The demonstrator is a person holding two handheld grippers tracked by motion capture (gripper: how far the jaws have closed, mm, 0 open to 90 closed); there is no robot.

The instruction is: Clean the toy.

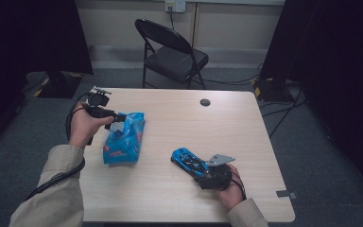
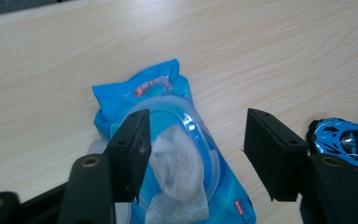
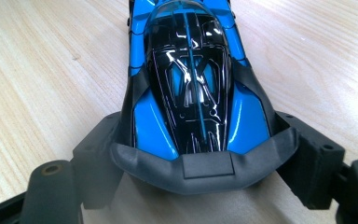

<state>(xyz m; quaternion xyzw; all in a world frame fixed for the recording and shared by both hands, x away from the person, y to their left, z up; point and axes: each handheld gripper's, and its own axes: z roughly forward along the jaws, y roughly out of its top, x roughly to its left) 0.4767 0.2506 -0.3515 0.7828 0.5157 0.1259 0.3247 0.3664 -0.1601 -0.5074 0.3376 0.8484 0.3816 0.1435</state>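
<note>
A blue pack of wet wipes (image 1: 124,139) lies on the left half of the table. In the left gripper view its clear lid (image 2: 186,121) stands up and a white wipe (image 2: 177,172) sticks out of the opening. My left gripper (image 1: 121,117) (image 2: 198,133) hovers open over the pack's far end, with the wipe beside its left jaw. A blue and black toy car (image 1: 187,161) (image 3: 191,79) (image 2: 347,140) sits on the table at front right. My right gripper (image 1: 210,173) (image 3: 200,156) is shut on the car's rear, one jaw on each side.
The wooden table (image 1: 179,118) carries a small round black disc (image 1: 205,102) near its far edge. A black folding chair (image 1: 172,52) stands behind the table. Cables run over the grey floor at right, and a grey tape mark (image 1: 287,194) sits at the front right corner.
</note>
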